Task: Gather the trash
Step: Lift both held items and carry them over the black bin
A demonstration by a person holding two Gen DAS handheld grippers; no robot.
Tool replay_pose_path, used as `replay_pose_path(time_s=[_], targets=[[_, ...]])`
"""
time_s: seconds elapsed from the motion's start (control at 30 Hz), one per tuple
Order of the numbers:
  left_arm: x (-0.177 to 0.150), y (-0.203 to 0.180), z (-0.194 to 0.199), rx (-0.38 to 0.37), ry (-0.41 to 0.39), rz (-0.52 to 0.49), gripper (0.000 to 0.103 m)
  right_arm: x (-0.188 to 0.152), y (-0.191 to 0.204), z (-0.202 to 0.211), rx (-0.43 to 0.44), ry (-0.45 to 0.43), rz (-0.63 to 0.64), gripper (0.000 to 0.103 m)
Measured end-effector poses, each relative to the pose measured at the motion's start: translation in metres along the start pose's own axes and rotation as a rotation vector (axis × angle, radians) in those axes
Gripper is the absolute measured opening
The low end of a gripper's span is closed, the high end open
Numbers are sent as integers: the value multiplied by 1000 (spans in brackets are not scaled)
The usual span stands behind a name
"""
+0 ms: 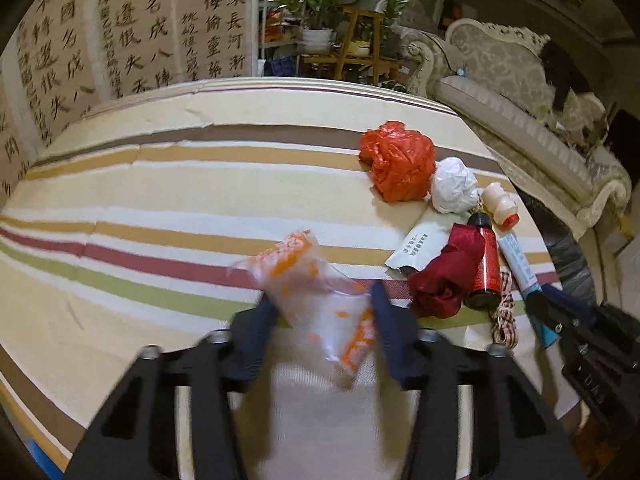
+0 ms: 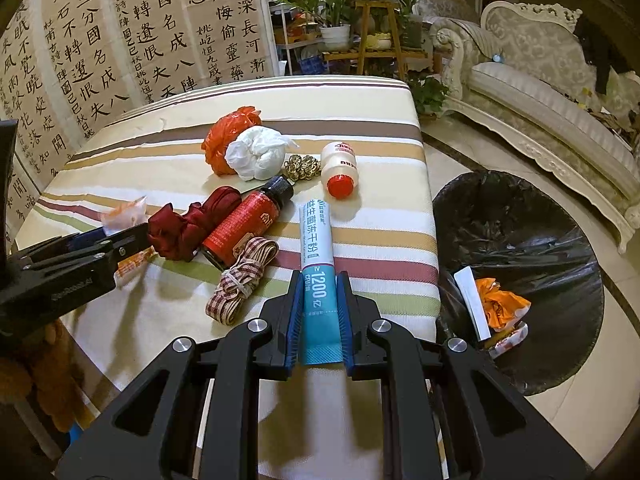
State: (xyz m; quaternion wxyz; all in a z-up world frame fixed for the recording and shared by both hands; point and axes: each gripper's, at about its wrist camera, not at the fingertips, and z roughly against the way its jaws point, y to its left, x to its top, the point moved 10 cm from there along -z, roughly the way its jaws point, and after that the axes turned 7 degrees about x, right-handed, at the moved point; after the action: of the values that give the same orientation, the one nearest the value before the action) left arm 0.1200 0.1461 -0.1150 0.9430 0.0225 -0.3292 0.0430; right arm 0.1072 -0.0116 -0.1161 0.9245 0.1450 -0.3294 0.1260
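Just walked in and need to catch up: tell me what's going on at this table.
A person is clearing trash off a striped table with a handheld gripper in each hand. The right gripper is clamped on a white and teal tube. The left gripper has a clear orange-printed wrapper between its fingers; whether they pinch it is unclear. A black-lined bin beside the table already holds some wrappers. Crumpled bags and bottles remain on the table.

Striped tablecloth (image 2: 360,240) across the table; calligraphy sheets (image 2: 120,40) along the wall behind. Beyond, potted plants (image 2: 336,8) by a wooden stand (image 2: 380,36); ornate cream sofa (image 2: 540,92) to the right.
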Motion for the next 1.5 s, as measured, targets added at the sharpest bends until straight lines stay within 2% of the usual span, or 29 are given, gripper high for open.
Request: replay_pose_path(time_s=[0.1,0.13,0.17,0.27,0.63,1.03,1.27,1.5], targets=[[-1,-2,2,-23,-16,-14,26,0,0,-1,1,0,-1,17],[-2,-2,3,-37,-22,-8,16,0,0,-1,3,-1,-2,17],[-3,-1,3,-45,-17,-2,1,0,0,-1,2,-1,-2,17],[-2,-1,4,-76,-14,19,3,1,0,-1,2,-1,0,17],[-1,-4,18,-58,-51,9,2,-2,-3,8,3,-21,-13,16],[14,-14,63,-56,-165,19,2,-1,-17,38,-17,-81,-33,16],[19,-53,79,-109,-206,-7,2,-1,-53,59,-74,-125,-81,16],[22,-117,78,-190,-209,-92,2,-8,-103,77,-148,-153,-153,16]])
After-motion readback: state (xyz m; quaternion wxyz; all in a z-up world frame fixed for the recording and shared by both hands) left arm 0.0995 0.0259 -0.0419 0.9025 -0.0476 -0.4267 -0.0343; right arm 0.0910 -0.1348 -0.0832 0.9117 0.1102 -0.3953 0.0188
